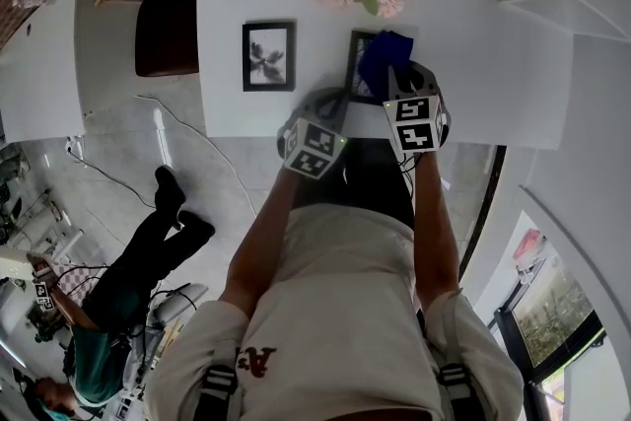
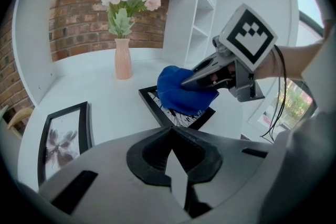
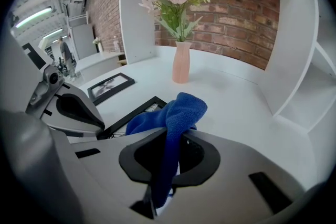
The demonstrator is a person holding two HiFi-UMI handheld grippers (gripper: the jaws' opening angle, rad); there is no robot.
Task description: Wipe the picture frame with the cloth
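Nearest me, my left tongs [image 2: 175, 162] are pressed together with nothing between them, at the front edge of the counter [image 1: 493, 84]. Just beside them, my right tongs [image 3: 167, 165] pinch the blue cloth [image 3: 181, 113], which is bunched on the black picture frame [image 2: 152, 98] lying flat on the counter. Farther left lies a second frame [image 1: 268, 55]. Beyond both stands a pink vase [image 3: 181, 63] of flowers.

My left gripper [image 2: 176, 170]: jaws together, empty. My right gripper [image 2: 188, 81] holds crumpled blue terry cloth [image 2: 178, 93] on flat-lying black rectangular picture frame [image 2: 153, 106].
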